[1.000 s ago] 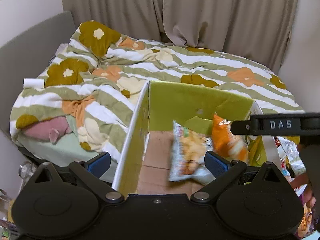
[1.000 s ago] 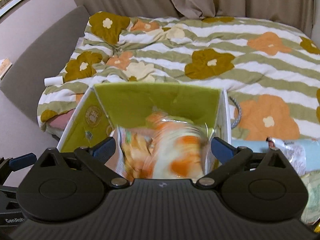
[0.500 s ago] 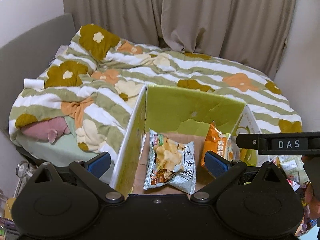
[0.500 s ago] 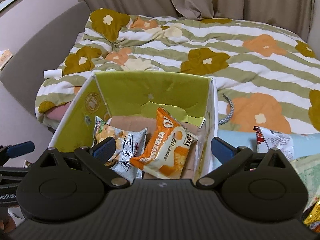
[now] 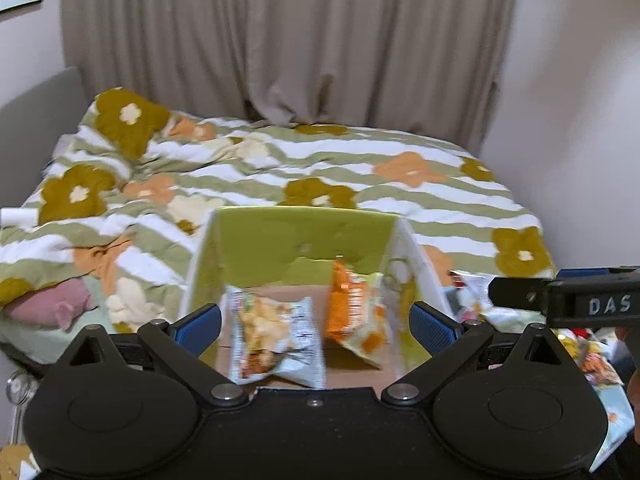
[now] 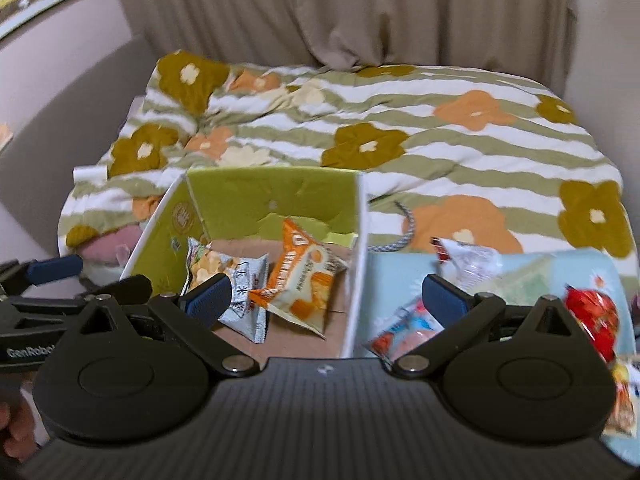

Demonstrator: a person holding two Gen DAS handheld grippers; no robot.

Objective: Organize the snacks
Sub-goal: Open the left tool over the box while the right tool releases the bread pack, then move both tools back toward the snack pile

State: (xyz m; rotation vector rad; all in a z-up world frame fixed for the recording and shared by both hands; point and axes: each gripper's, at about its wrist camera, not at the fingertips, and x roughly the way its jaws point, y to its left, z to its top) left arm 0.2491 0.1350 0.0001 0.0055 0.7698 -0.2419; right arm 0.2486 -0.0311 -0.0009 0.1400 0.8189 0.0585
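Above the box [image 6: 276, 200], both tongs [image 5: 316, 322] [image 6: 326, 298] gape wide, empty.

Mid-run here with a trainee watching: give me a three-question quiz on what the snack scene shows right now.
1. True or false: the right gripper is shut on a snack.
2. How many packets lie inside the green box?
3. Multiple choice: the red packet lies A) in the box, B) outside it, to the box's right, C) in the left gripper.

Key: 1 false, both grippers are open and empty. 2 two, the grey chip packet and the orange packet. 3 B.
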